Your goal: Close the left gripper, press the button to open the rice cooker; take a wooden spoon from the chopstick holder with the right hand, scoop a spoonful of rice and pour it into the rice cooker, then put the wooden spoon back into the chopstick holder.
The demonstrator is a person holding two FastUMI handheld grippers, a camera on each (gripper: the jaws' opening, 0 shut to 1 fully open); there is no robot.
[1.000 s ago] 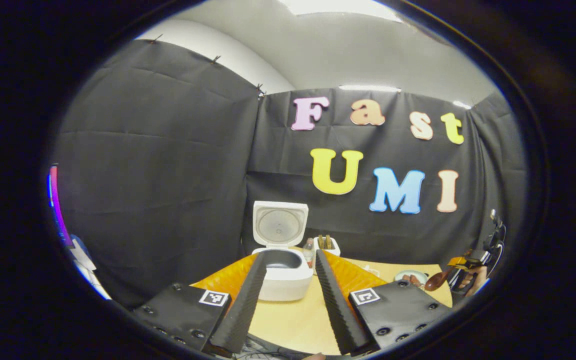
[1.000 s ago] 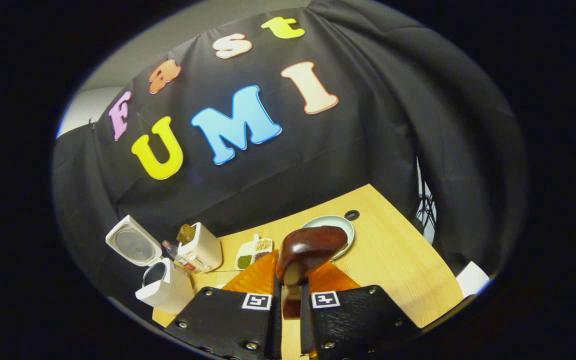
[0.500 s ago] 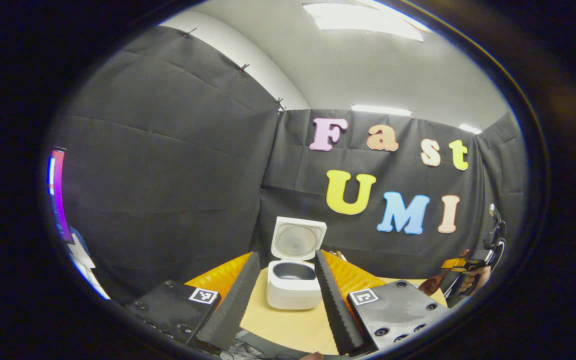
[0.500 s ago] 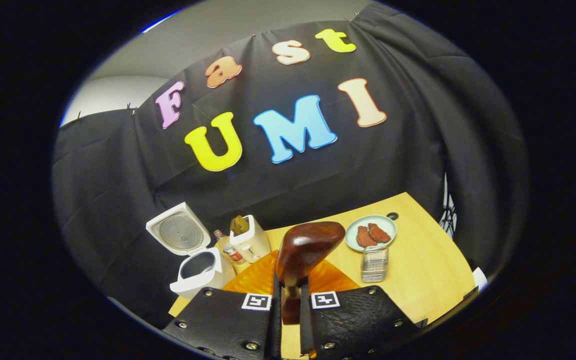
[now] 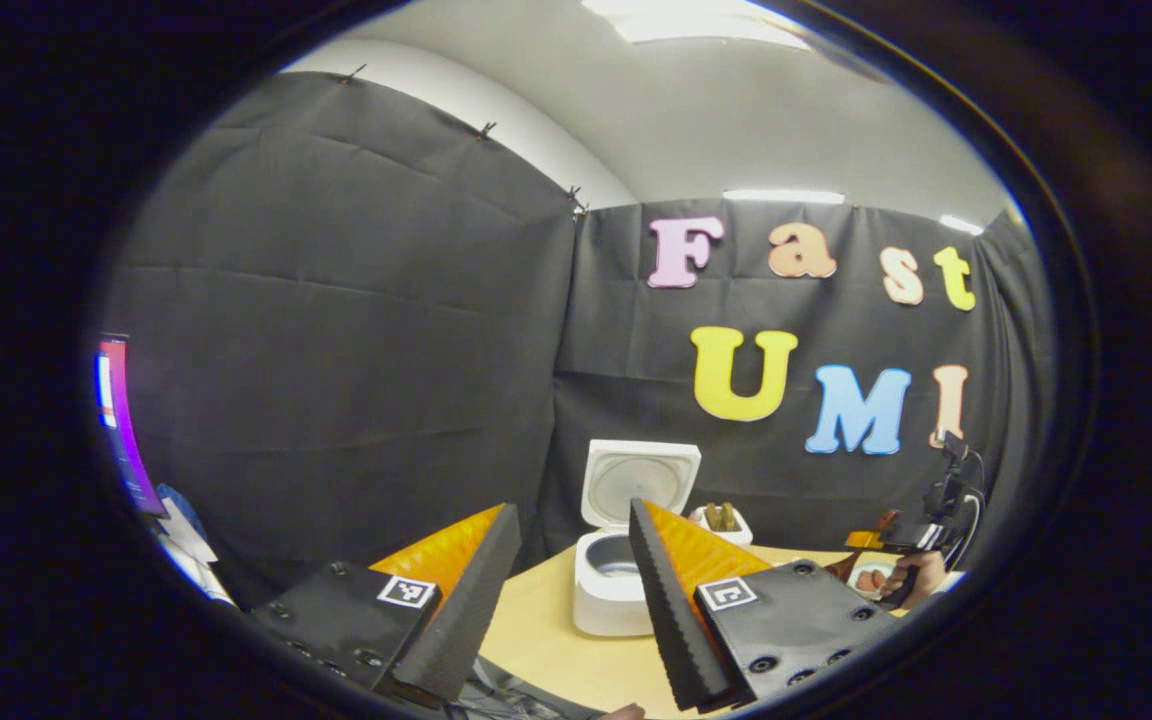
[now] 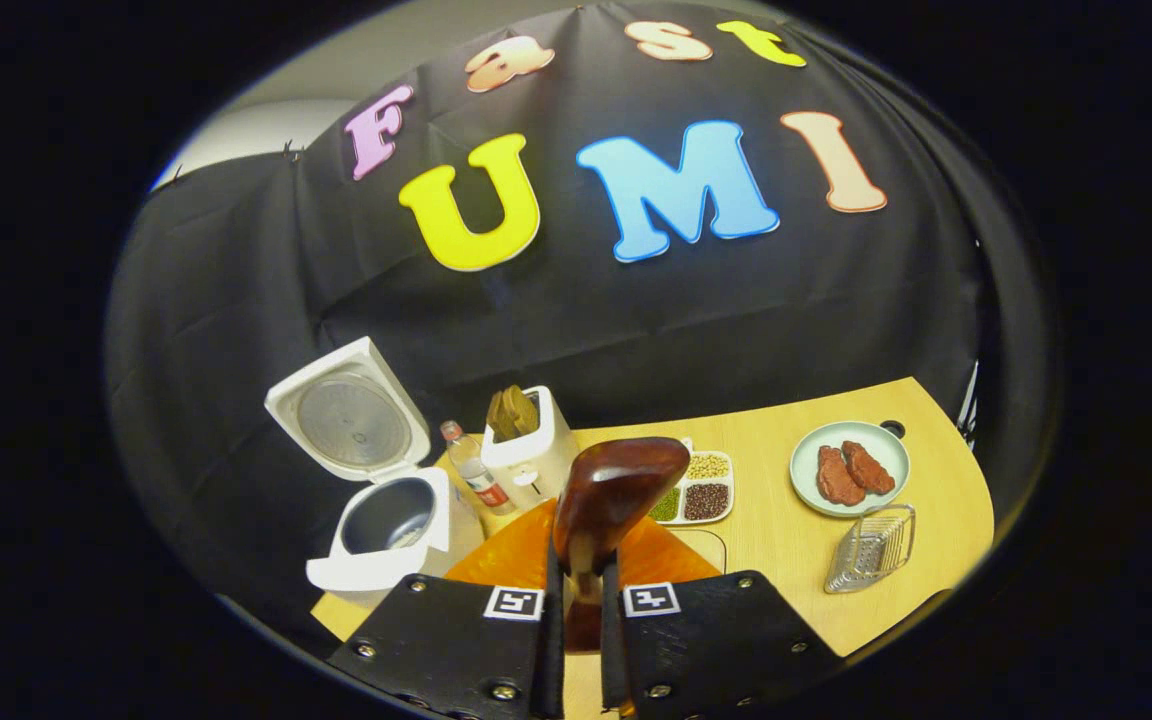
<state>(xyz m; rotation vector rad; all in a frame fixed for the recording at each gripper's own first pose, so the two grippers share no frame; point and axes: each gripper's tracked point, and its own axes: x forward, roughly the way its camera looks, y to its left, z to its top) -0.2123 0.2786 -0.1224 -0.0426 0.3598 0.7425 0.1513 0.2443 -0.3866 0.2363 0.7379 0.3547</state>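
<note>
My right gripper was clenched on the wooden spoon, bowl raised above the table, presumably to carry it toward the chopstick holder beside the open rice cooker. My left gripper hung released, holding nothing, clear of the cooker. Black cloth walled the booth.

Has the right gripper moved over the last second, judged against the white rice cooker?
Yes. In the right gripper view the white rice cooker and the round green plate have slid rightward, so the right gripper, shut on the brown wooden spoon, has swung left.
</note>
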